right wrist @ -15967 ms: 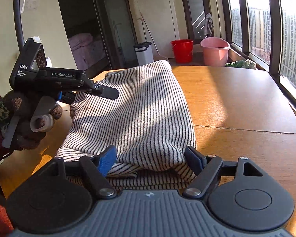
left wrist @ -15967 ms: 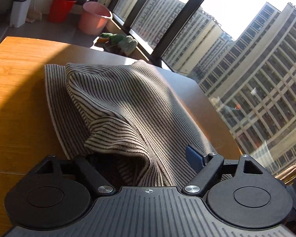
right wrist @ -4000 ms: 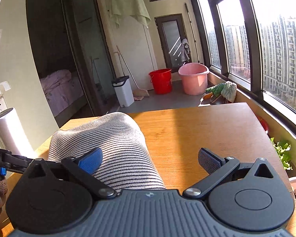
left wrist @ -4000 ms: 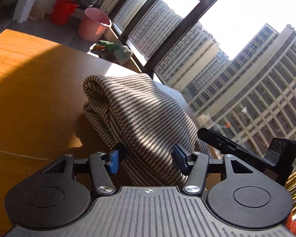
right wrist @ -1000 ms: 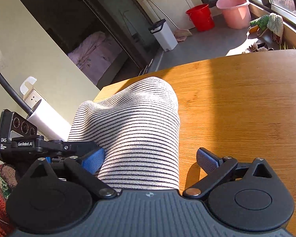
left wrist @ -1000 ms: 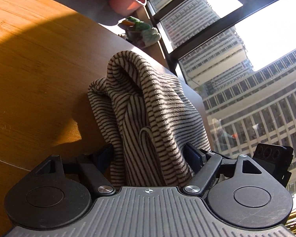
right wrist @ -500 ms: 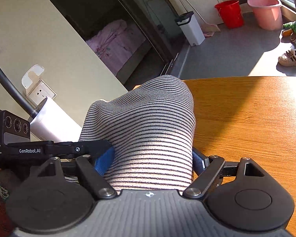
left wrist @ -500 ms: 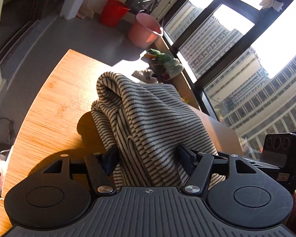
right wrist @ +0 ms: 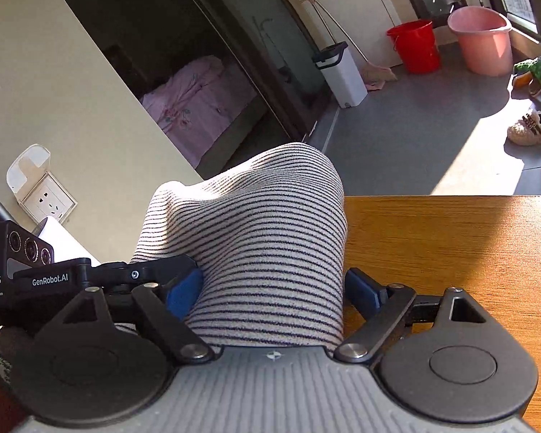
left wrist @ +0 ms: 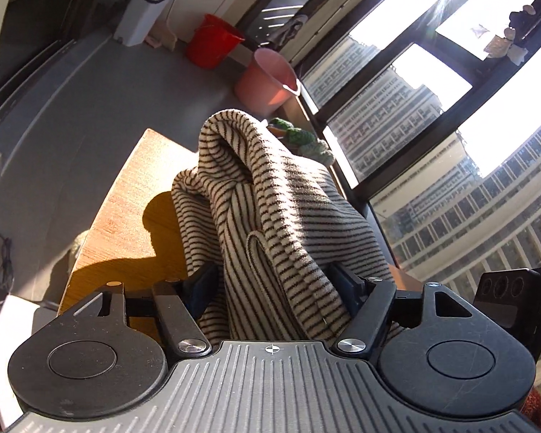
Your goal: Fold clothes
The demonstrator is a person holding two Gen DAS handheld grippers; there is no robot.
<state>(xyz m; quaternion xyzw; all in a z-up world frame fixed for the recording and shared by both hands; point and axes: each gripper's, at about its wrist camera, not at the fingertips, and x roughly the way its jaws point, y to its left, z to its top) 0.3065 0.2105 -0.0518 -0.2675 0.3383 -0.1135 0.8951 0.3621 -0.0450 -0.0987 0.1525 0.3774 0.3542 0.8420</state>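
**Two claws, one striped bundle**

Both my claws flank the folded striped sweater [left wrist: 270,223] at the wooden table [right wrist: 451,238] corner. Left gripper [left wrist: 274,285] and right gripper [right wrist: 274,288] are opening, pads still touching. I should release evenly and back out level.

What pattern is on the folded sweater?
The sweater has thin dark stripes on cream. They show best in the right wrist view.
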